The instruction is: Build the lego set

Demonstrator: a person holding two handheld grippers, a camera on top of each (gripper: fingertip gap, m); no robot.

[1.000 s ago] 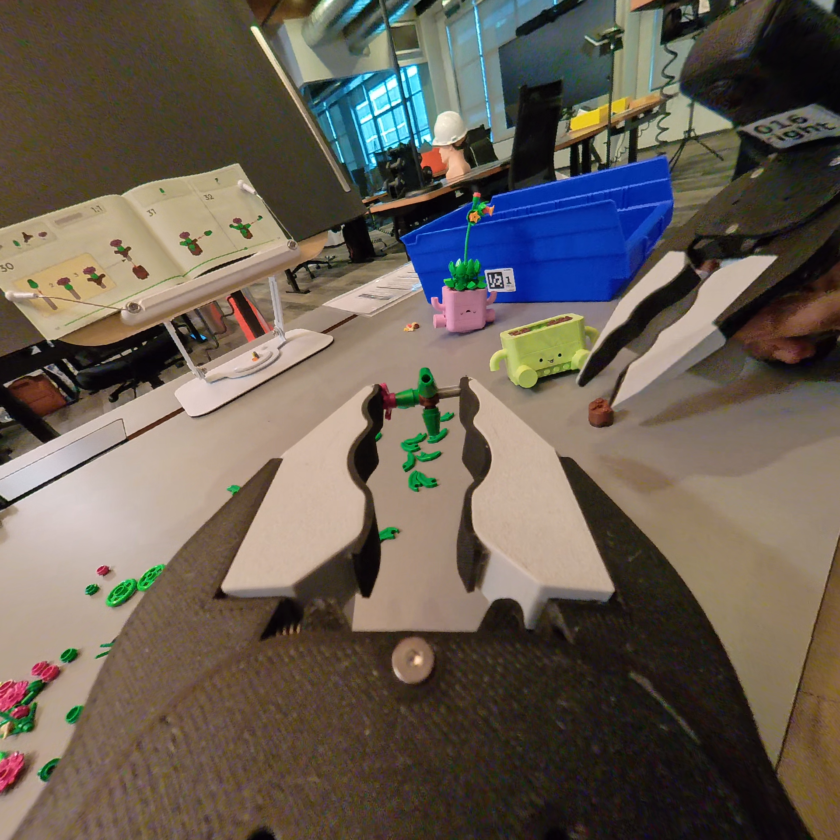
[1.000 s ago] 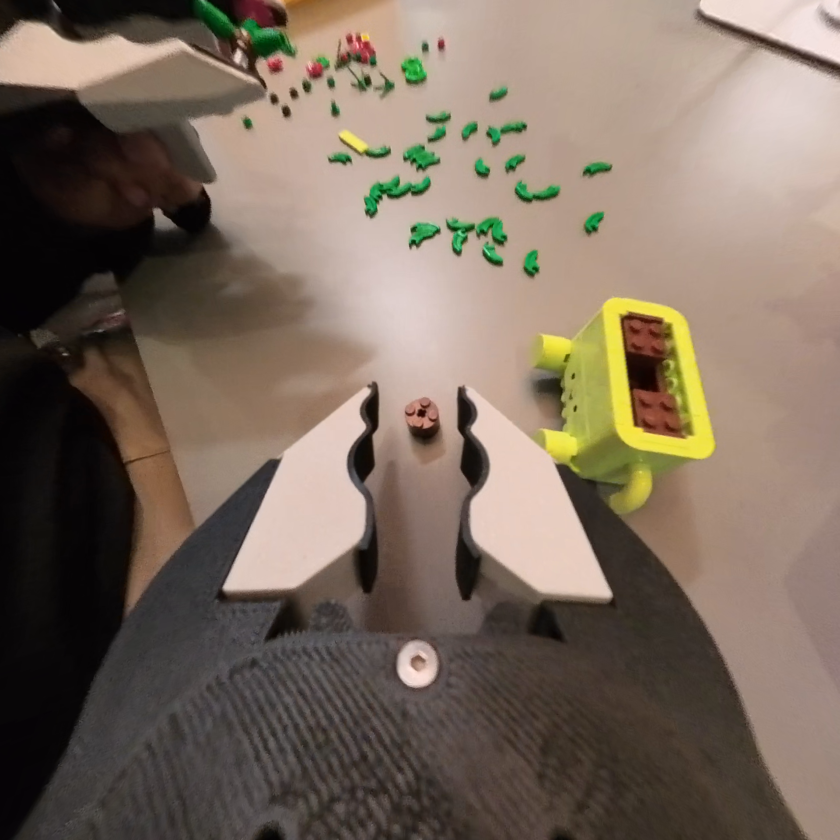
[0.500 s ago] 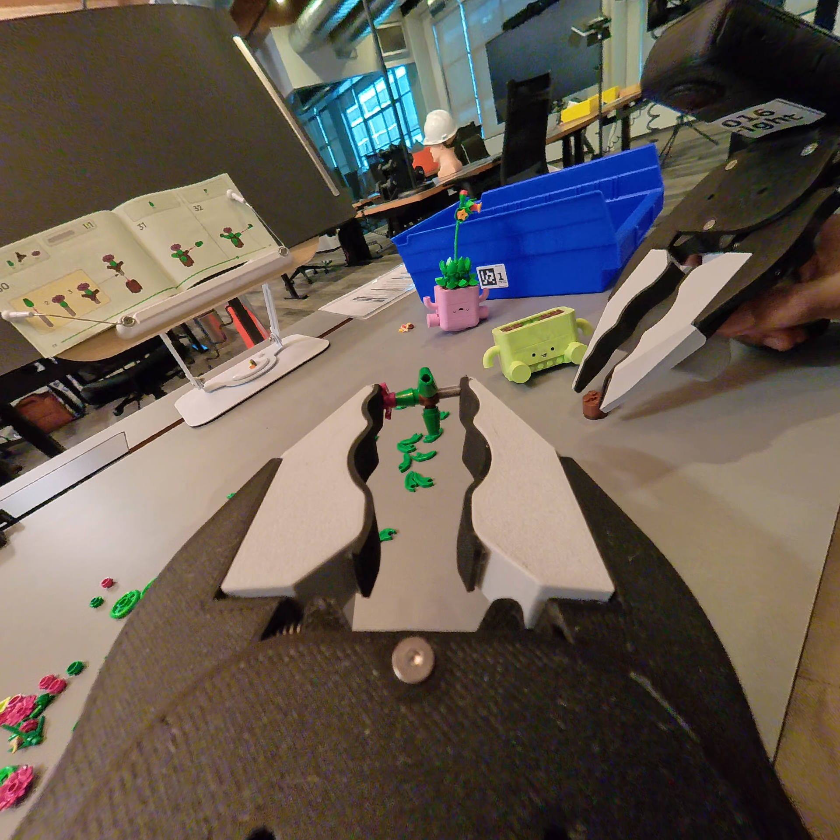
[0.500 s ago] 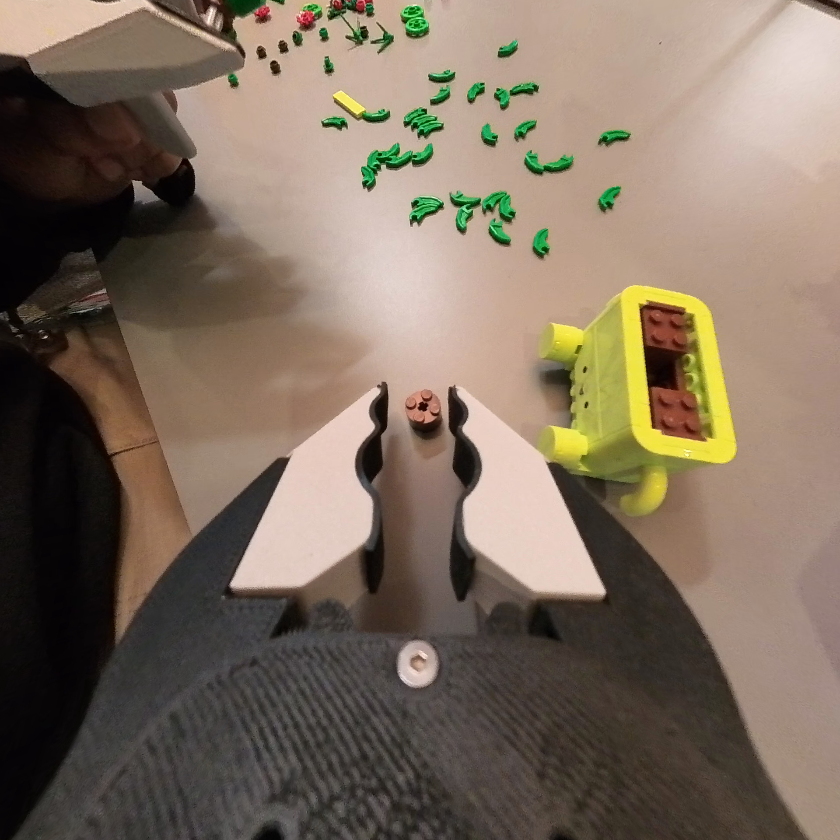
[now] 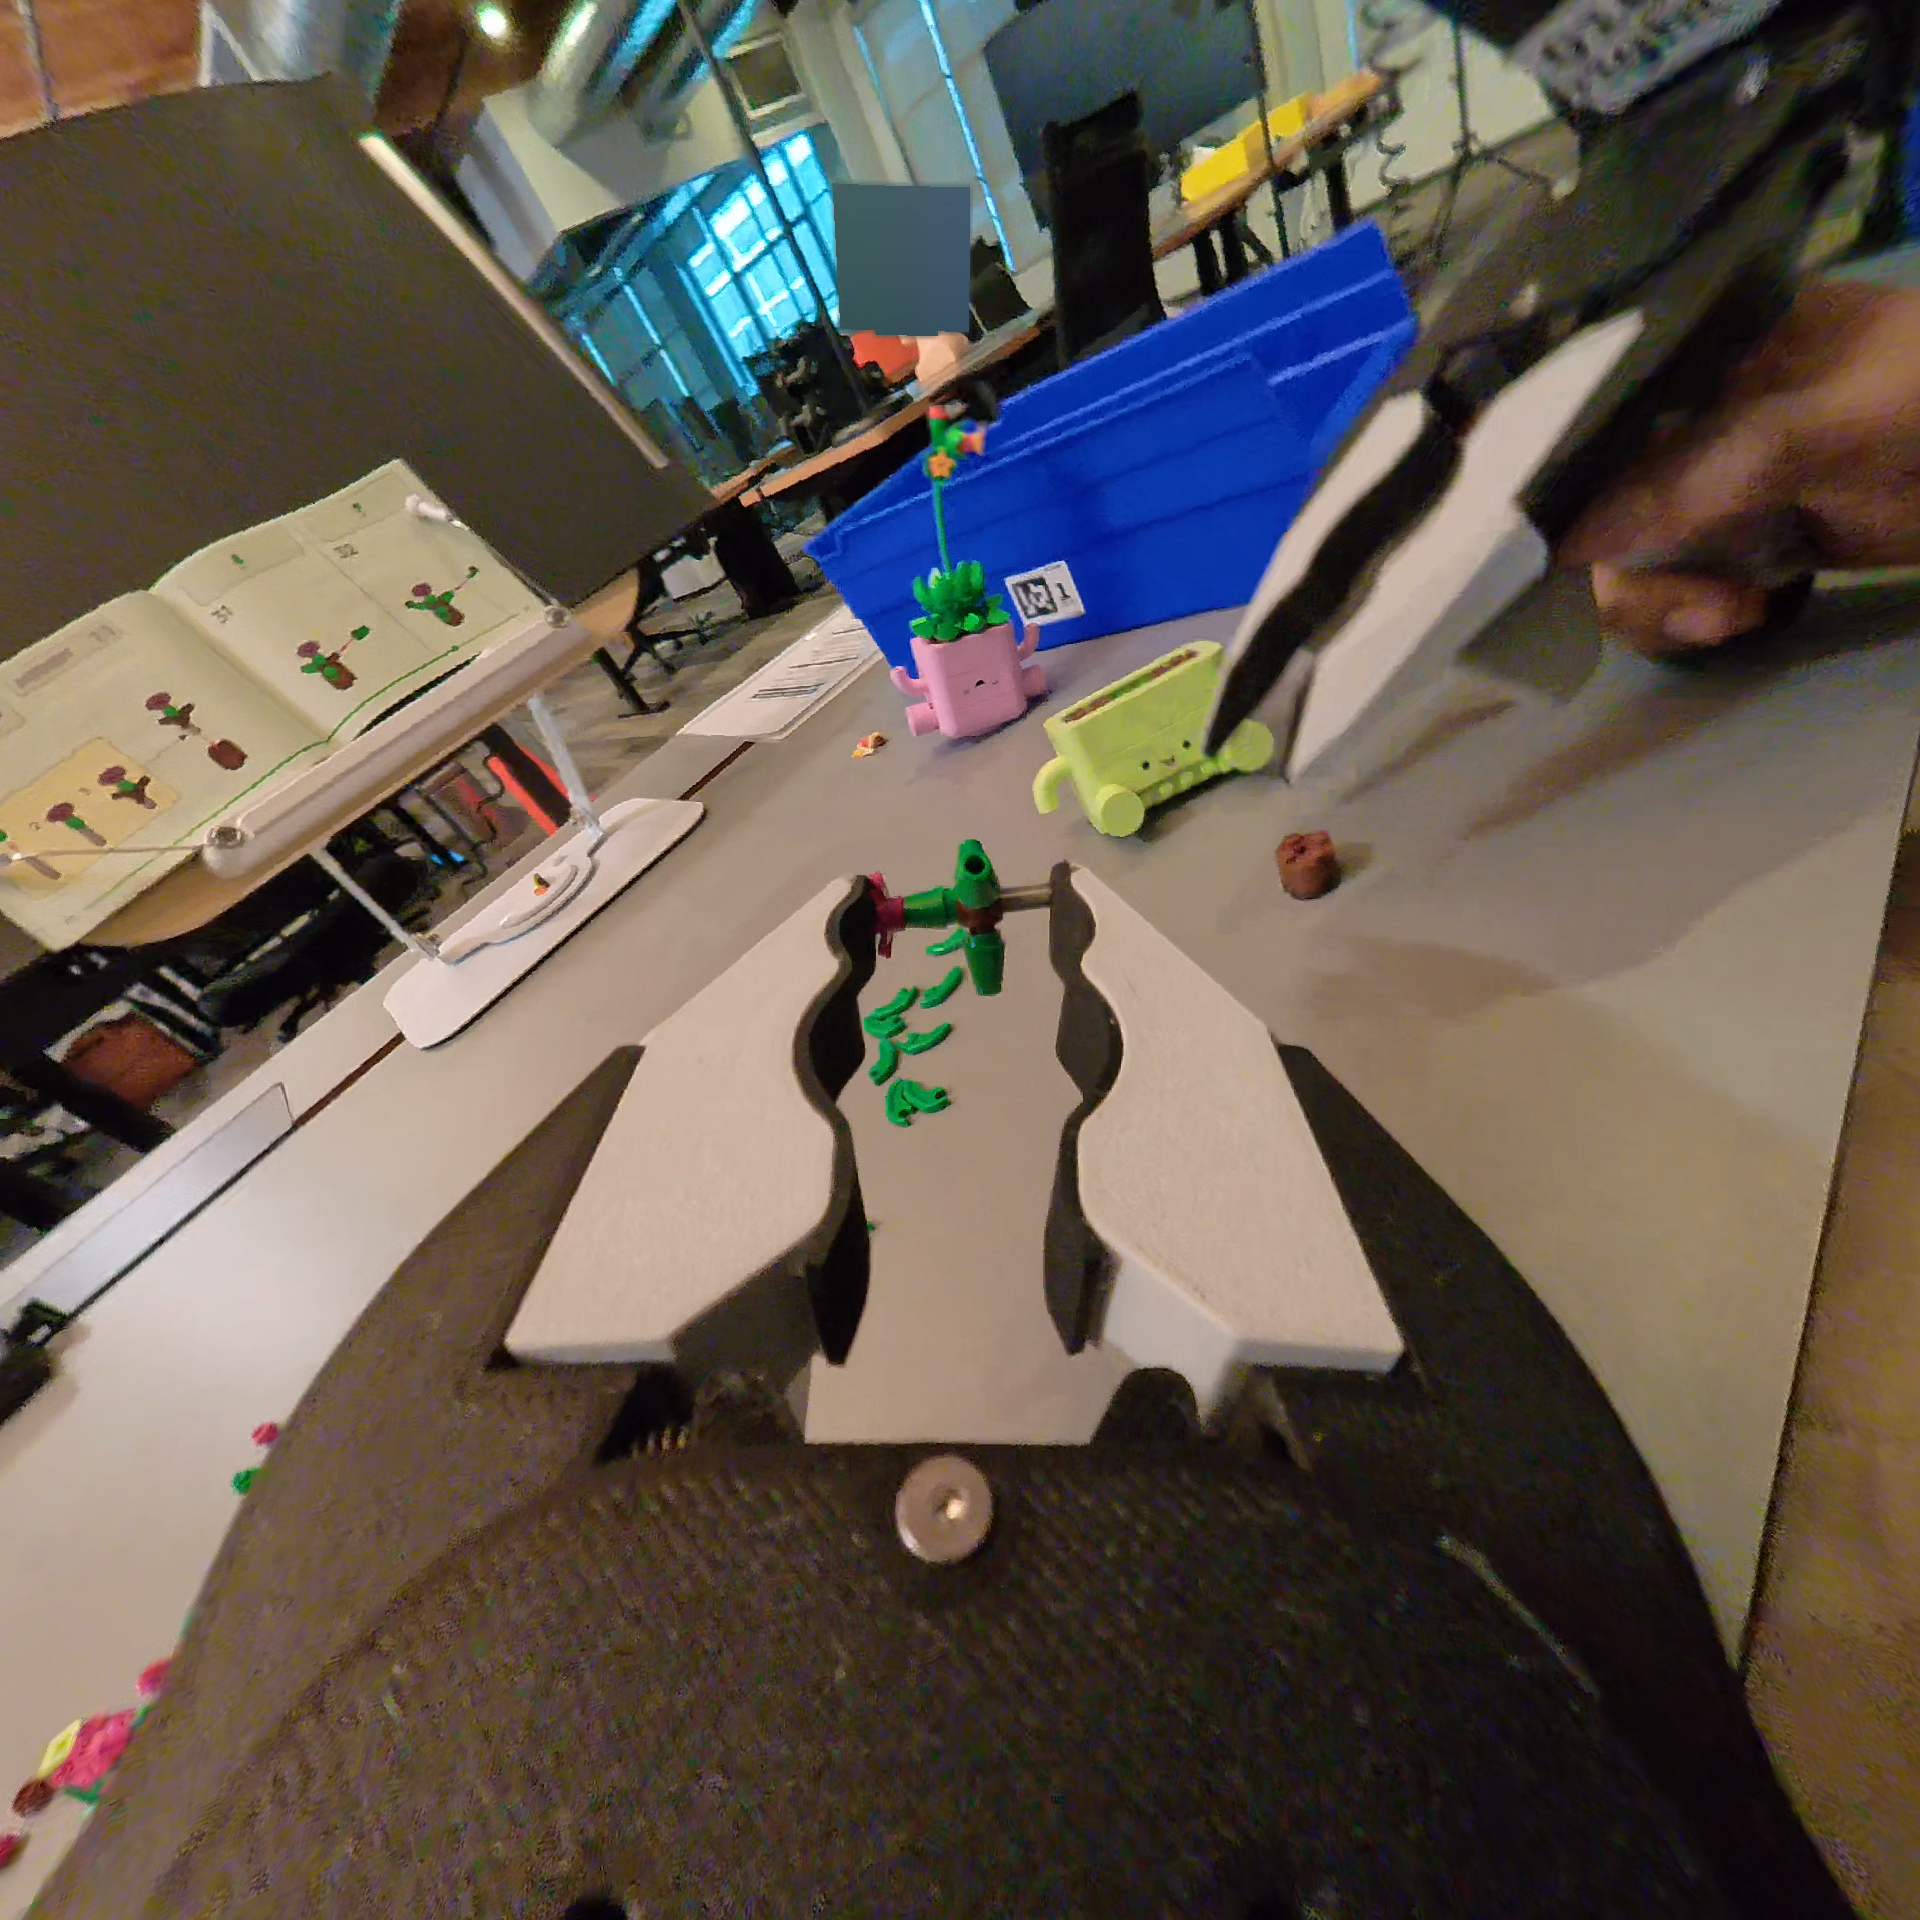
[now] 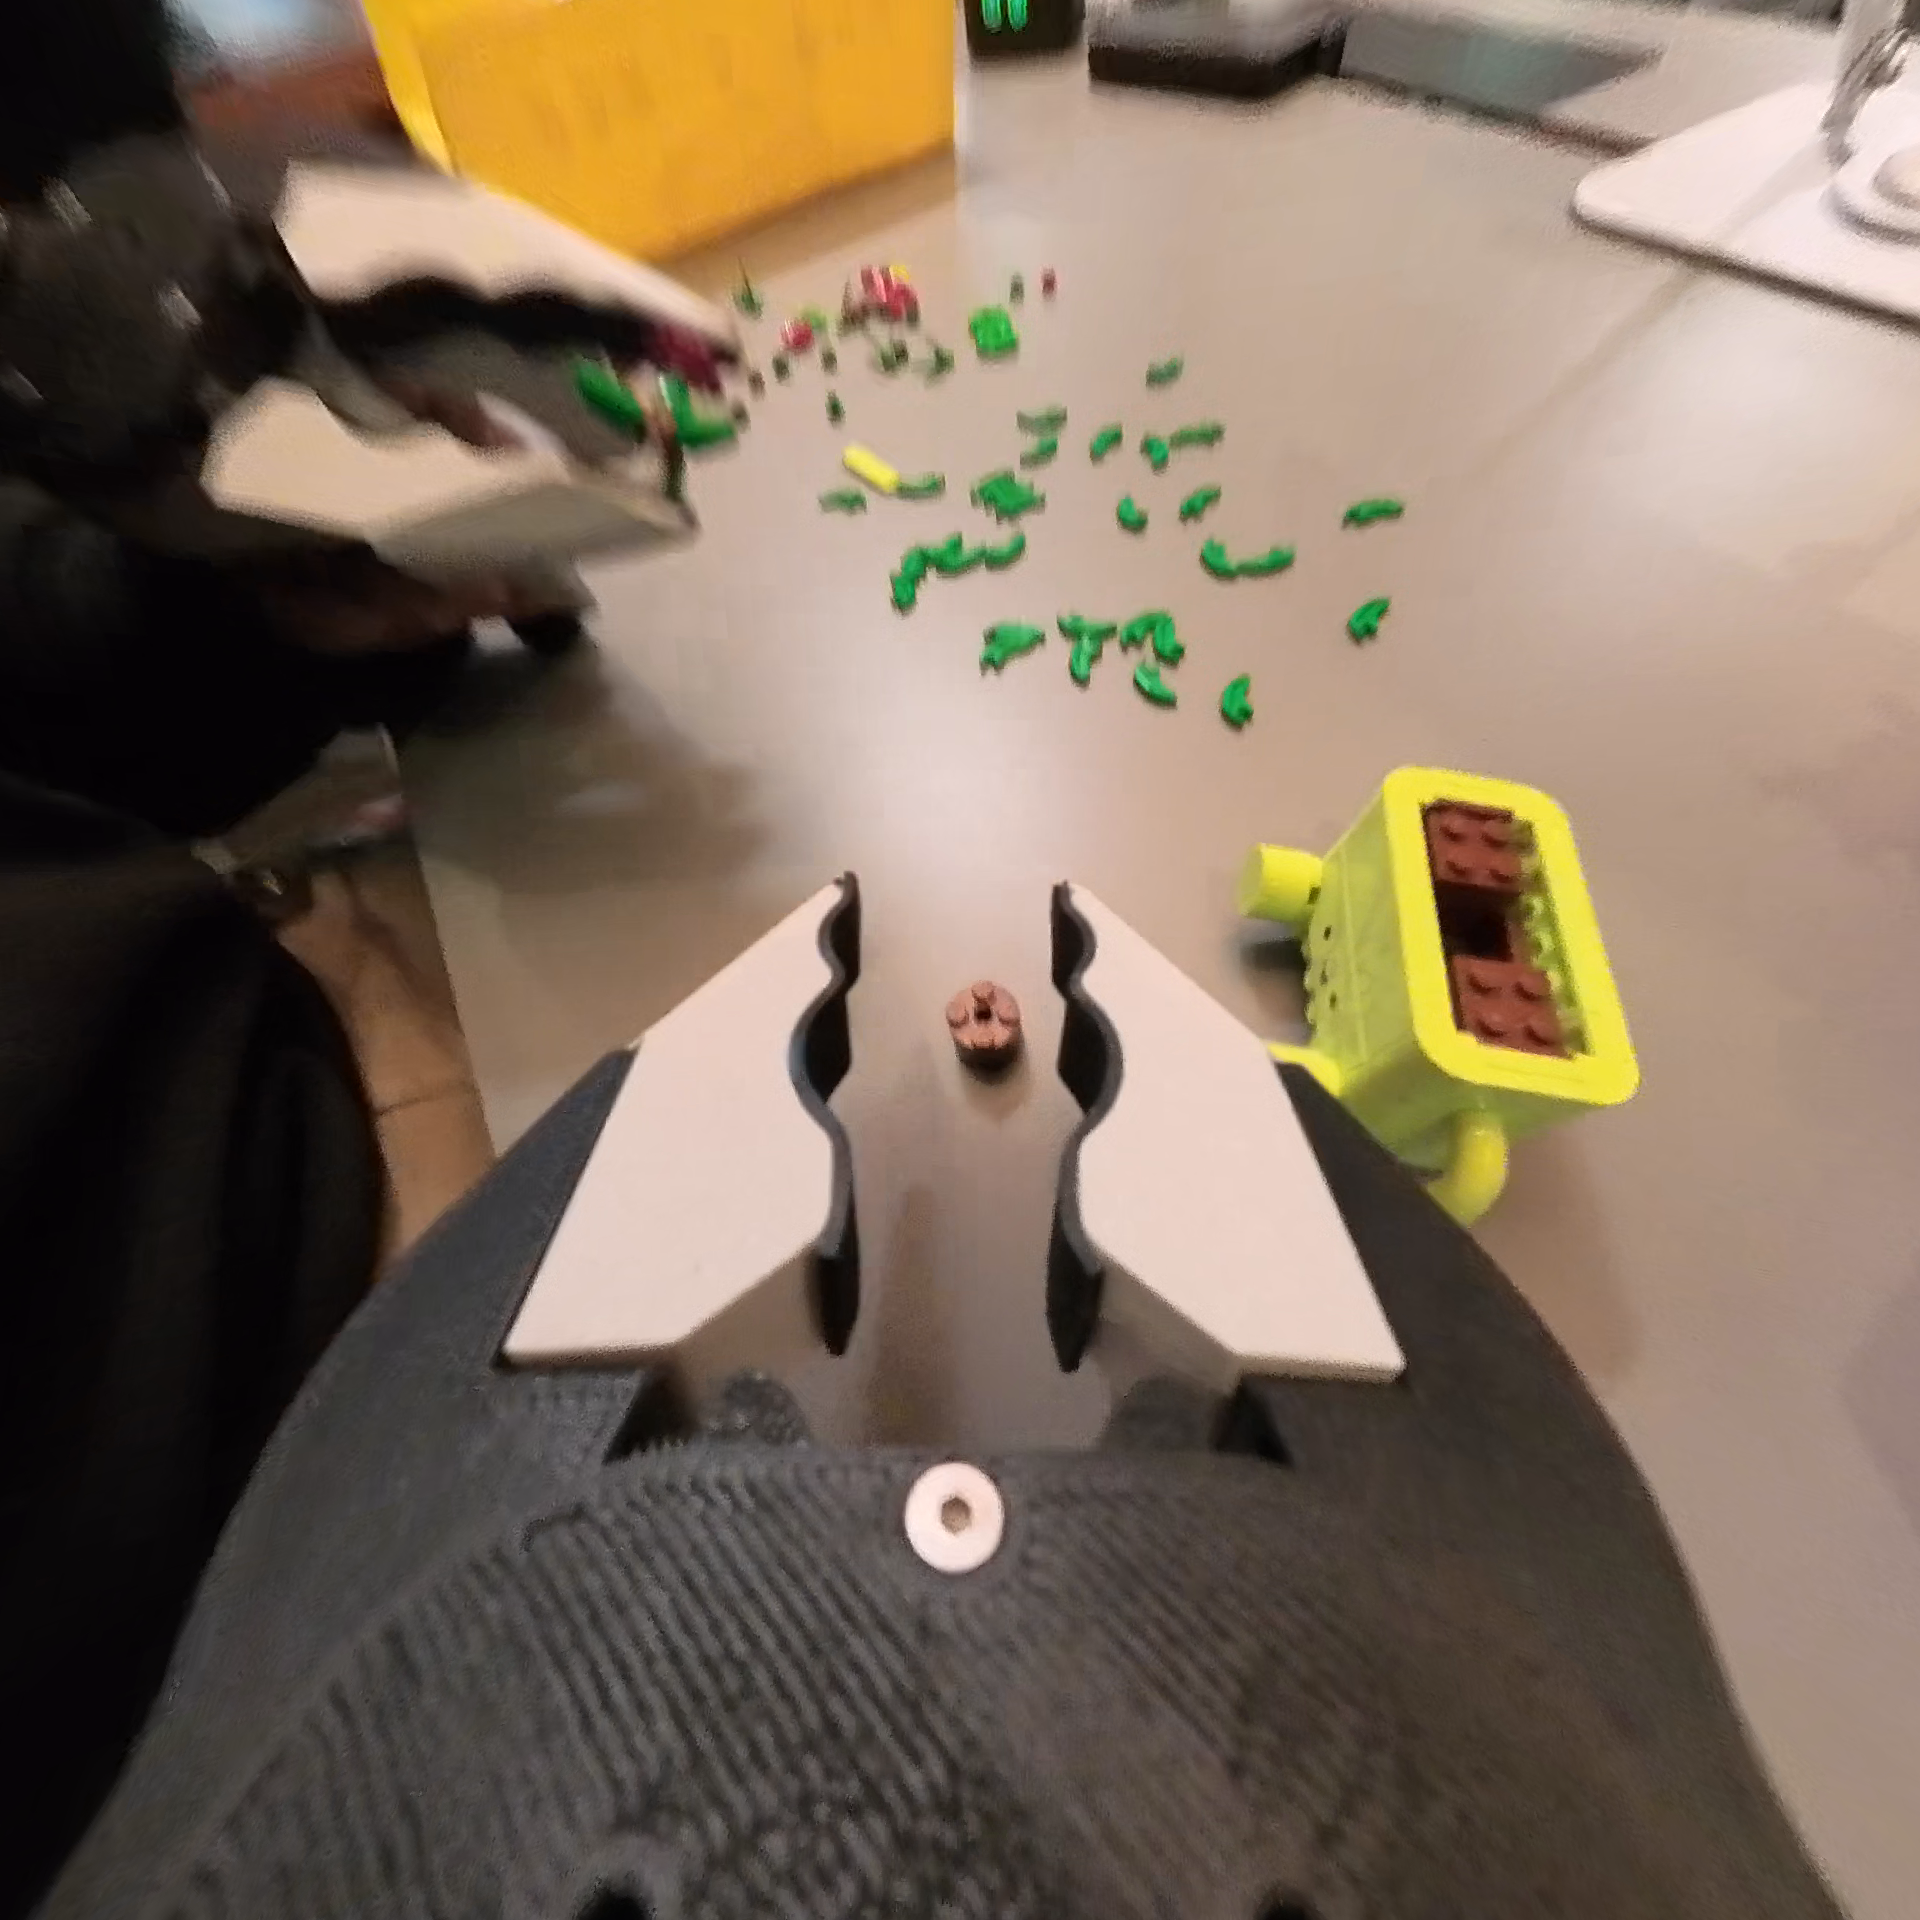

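My left gripper (image 5: 956, 902) is shut on a small green stem piece (image 5: 971, 909) with a magenta flower and a grey axle, held crosswise between the fingertips above the table. It also shows blurred in the right wrist view (image 6: 686, 426). My right gripper (image 6: 954, 904) is open and empty, raised over a small round brown brick (image 6: 982, 1023) that lies on the grey table between and below its fingers. In the left wrist view the brown brick (image 5: 1307, 864) lies in front of the right gripper's (image 5: 1252, 758) tips. A lime-green pot (image 6: 1455, 966) with brown bricks inside lies just to the right.
Several loose green leaf pieces (image 6: 1091, 561) are scattered on the table. A pink pot with a plant (image 5: 971, 691), a blue bin (image 5: 1143, 488) and an instruction booklet on a white stand (image 5: 239, 665) stand at the back. A yellow bin (image 6: 675, 104) is at the far edge. My right gripper is the nearer one to the brown brick (image 5: 1307, 864): about 4 cm, against 11 cm. Look for it in the right wrist view (image 6: 969, 1016) too.
My right gripper had narrowed around the brown brick; now it has opened wider and lifted, and the brick still lies on the table. My left gripper has shifted with its green piece.
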